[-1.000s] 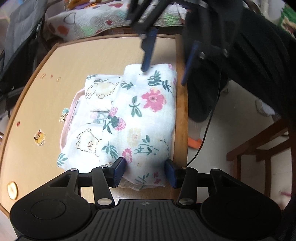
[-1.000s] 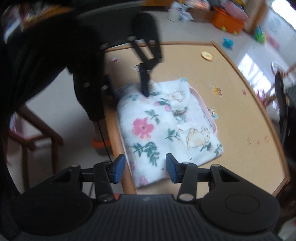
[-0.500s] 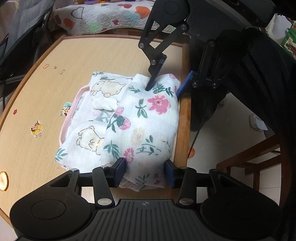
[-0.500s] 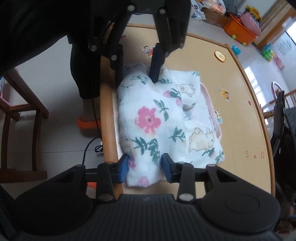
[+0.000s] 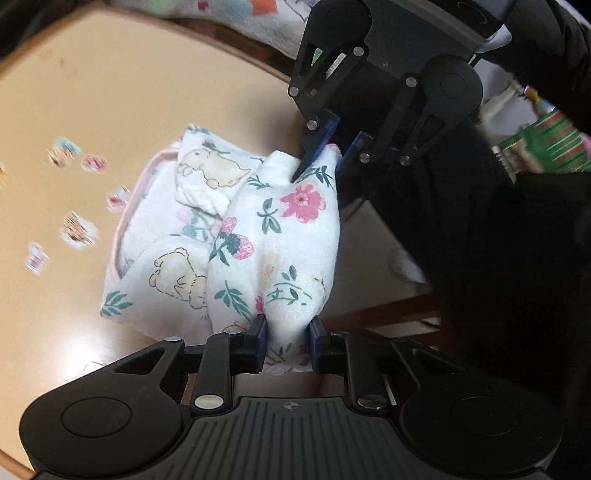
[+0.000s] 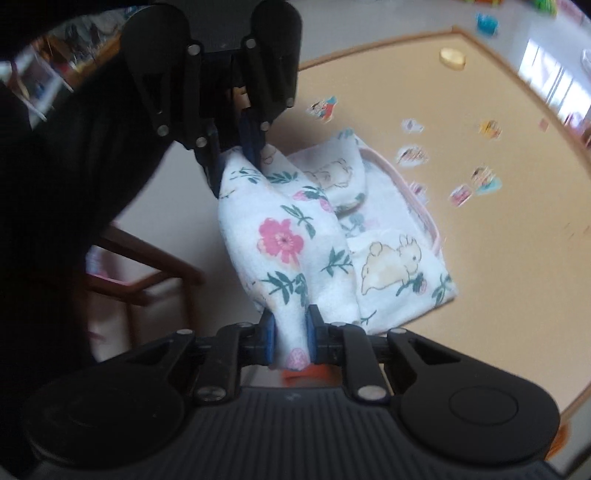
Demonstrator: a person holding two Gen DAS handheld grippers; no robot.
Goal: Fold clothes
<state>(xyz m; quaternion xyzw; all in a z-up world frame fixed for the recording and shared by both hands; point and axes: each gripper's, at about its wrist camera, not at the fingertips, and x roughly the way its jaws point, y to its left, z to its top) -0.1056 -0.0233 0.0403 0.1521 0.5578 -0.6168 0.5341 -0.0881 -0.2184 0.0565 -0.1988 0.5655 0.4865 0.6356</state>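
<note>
A white floral garment with rabbit and bear prints and pink trim lies folded at the edge of the tan table. My left gripper has one end of the garment's flowered fold bunched between its blue pads, and its jaws are closing on it. My right gripper pinches the opposite end of the same fold, its jaws closing too. Each gripper also shows at the top of the other's view, the left gripper and the right gripper, both gripping cloth. The fold between them is raised into a ridge.
Small stickers dot the tabletop. A yellow round object sits near the far edge. A wooden chair stands on the floor beside the table. A person's dark clothing fills that side. A patterned blanket lies beyond the table.
Both grippers' jaws have narrowed onto the two ends of the flowered fold, which now bunches up between the pads. Both grippers have tilted and rolled, and the right one has come closer.
</note>
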